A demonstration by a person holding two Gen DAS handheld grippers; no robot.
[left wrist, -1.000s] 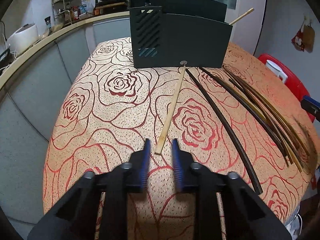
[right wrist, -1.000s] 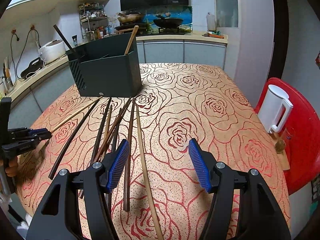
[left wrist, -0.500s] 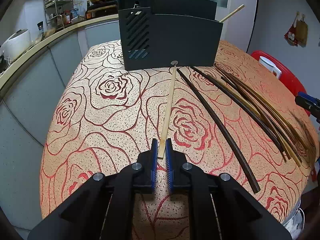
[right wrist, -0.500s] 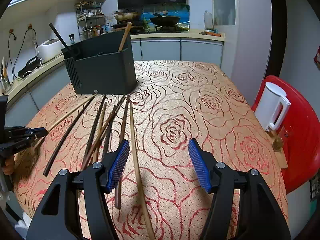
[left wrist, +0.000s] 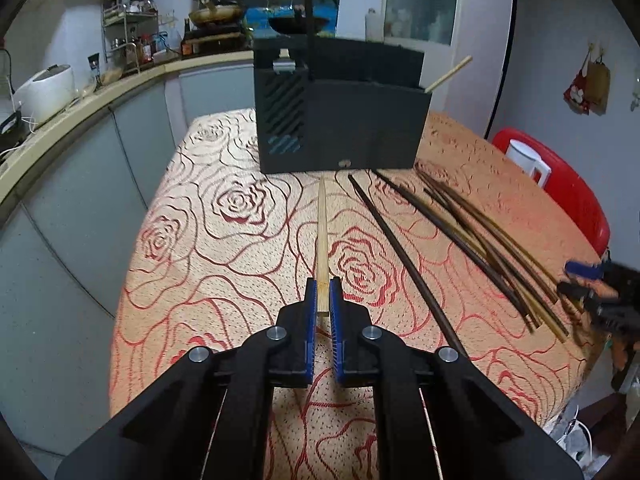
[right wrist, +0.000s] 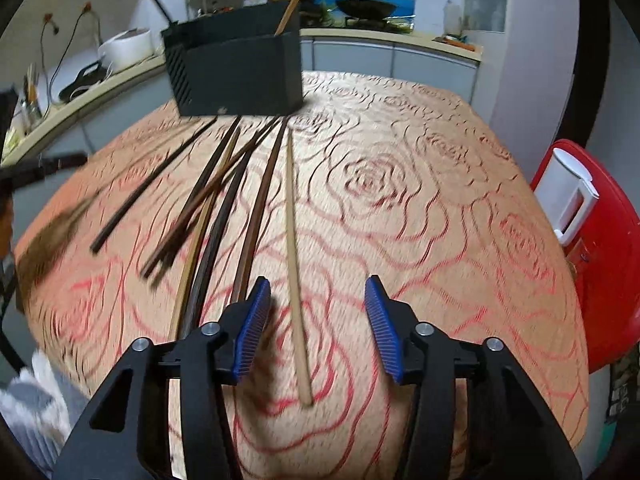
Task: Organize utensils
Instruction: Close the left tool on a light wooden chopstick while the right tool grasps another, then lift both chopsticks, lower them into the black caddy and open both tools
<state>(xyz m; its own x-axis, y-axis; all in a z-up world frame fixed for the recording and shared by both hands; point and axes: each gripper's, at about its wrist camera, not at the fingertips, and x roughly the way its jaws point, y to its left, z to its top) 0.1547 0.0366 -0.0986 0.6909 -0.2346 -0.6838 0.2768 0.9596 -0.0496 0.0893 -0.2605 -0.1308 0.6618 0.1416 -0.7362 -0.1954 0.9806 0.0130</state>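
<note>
My left gripper is shut on the near end of a light wooden chopstick that points at the black utensil holder. To its right, several dark chopsticks fan out on the rose-patterned tablecloth. My right gripper hangs low over another pale chopstick. Its jaws are closing, the stick lies between them, and the pads do not touch it. Dark chopsticks lie left of it. The holder stands at the far end with sticks in it.
A red stool carrying a white kettle stands past the table's right edge. A counter with a rice cooker runs along the left wall. The right gripper shows blurred at the table's right edge.
The left jaws closed on the light chopstick's end and rose a little. The right gripper dropped toward the pale chopstick and its jaws narrowed.
</note>
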